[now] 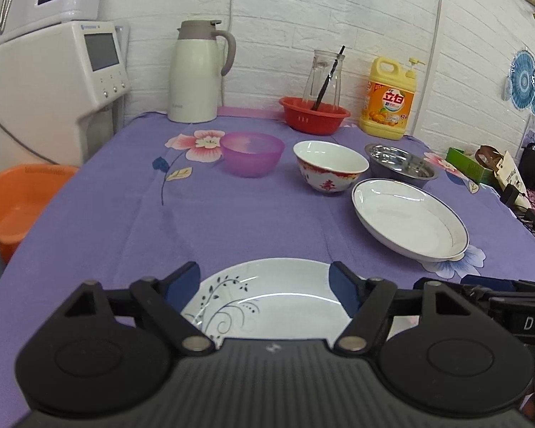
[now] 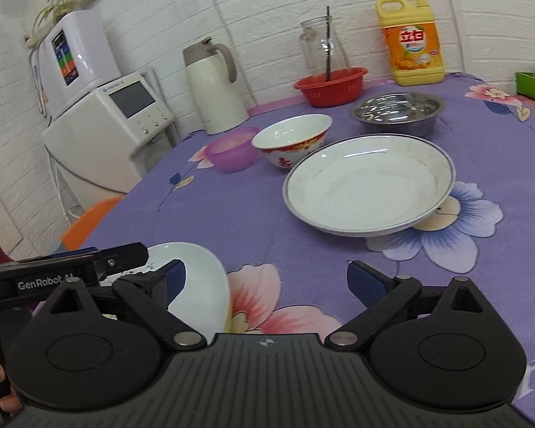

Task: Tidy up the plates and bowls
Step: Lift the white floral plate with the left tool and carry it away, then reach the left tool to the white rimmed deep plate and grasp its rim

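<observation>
A white plate with a black vine pattern lies on the purple cloth right under my left gripper, whose jaws stand open on either side of it without pressing. My right gripper is open over bare cloth, just right of that plate. Farther back sit a deep white plate with a grey rim, a white bowl with a red band, a purple plastic bowl and a steel bowl.
Along the wall stand a cream thermos jug, a red basin holding a glass bottle, and a yellow detergent bottle. A white dispenser and an orange tub are off the table's left edge. A green box sits right.
</observation>
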`<state>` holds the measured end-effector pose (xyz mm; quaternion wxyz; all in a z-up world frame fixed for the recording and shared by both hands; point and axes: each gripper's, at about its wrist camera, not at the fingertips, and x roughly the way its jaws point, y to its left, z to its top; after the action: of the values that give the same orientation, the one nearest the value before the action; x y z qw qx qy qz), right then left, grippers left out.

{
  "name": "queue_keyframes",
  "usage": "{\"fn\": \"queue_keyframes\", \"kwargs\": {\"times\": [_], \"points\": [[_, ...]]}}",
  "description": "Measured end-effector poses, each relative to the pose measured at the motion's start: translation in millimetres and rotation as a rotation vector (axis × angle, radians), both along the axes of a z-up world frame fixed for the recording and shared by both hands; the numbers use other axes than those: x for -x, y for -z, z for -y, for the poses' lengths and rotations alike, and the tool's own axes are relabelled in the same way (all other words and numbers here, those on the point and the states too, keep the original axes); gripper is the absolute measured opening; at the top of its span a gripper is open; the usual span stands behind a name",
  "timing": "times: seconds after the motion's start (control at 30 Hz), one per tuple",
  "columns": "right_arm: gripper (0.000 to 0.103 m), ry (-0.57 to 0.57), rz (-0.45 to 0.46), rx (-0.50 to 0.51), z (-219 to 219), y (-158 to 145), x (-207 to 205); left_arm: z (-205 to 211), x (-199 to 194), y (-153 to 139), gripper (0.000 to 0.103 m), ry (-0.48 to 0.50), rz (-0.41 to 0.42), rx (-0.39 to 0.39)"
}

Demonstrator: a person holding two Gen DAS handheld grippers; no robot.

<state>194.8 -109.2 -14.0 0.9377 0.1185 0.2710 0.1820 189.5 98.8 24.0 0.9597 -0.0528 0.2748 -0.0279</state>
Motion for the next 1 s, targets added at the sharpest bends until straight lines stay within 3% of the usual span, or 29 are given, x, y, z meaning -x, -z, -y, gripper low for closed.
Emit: {"fn": "queue_keyframes", "kwargs": {"times": [0.3, 0.47, 0.67, 0.77, 0.87, 0.93, 1.0], "points": [[0.103, 0.139, -0.031, -0.07, 56, 8, -18, 23, -20, -2, 0.072, 0.03, -0.022, -0.027], [0.103, 0.139, 0.001, -0.09, 74, -3, -40, 30, -30, -6, 0.072, 0.021, -0.035, -0.046], [0.103, 0.085, 0.083, 0.065, 78, -27, -107, 37, -48, -13, 0.072, 0.001, -0.044, -0.071], [0.103, 0.062, 0.067, 0.088, 80, -17, -130, 43, -60, -18, 0.072, 0.012, -0.05, -0.06], [0.103, 0.061, 0.025, 0.007, 91, 2, -133, 49, -80, -20, 0.072, 0.04, -0.067, -0.036], [0.103, 0.054, -0.024, -0.03, 96, 8, -135, 54, -97, -19, 0.072, 0.066, -0.082, -0.001], [0.103, 0.067, -0.015, -0.01, 95, 6, -133, 59, -116, -15, 0.072, 0.093, -0.107, 0.047]]}}
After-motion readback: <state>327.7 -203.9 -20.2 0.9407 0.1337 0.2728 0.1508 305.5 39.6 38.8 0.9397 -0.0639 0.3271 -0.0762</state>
